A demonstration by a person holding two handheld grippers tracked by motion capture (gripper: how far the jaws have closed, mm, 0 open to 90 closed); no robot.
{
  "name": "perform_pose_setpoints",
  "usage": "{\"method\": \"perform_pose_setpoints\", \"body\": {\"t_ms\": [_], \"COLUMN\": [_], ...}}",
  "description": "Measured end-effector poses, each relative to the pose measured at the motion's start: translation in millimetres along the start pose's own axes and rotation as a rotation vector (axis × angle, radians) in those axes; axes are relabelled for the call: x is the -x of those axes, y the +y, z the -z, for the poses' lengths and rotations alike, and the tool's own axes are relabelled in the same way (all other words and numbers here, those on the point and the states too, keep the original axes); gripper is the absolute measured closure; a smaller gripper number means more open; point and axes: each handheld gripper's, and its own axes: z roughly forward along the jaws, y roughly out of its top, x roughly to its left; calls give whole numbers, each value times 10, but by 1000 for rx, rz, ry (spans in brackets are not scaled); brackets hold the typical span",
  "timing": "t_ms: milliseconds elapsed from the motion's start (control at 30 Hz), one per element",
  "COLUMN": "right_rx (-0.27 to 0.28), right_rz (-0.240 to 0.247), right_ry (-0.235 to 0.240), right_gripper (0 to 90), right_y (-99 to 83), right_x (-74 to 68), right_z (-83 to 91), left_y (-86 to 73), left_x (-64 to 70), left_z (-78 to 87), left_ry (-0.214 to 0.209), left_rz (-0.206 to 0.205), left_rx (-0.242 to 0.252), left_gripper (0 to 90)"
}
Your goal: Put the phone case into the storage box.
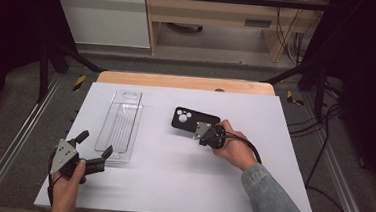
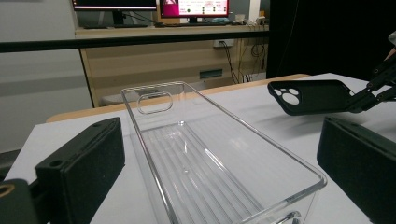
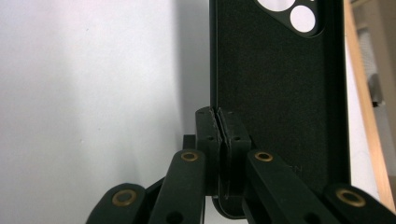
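While the right gripper pinches one black phone case, the left gripper gapes beside one clear bin.

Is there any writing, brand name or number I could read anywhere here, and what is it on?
None can be read for certain.
Black phone case: a faint embossed mark low on its inside face, beside the right gripper, too faint to read.
Monitor screens behind the table in the left gripper view: coloured panels with text too small and blurred to read.
Clear plastic bin: no label or print that I can see.
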Motion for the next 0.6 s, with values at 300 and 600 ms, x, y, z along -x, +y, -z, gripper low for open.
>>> {"method": "perform_pose_setpoints", "body": {"t_ms": [300,600], "right_rx": [36,70], "right_rz": [-53,-87], "right_ry": [-81,-139], "right_gripper": [881,881], "right_y": [-69,-176], "right_x": [-164,-365], "right_z": [90,218], "left_y": [9,15], "left_x": [9,21], "left_z": [22,26], "left_ry": [6,14], "left_rz": [-3,-8], "left_rx": [3,-2], "left_gripper": [6,5]}}
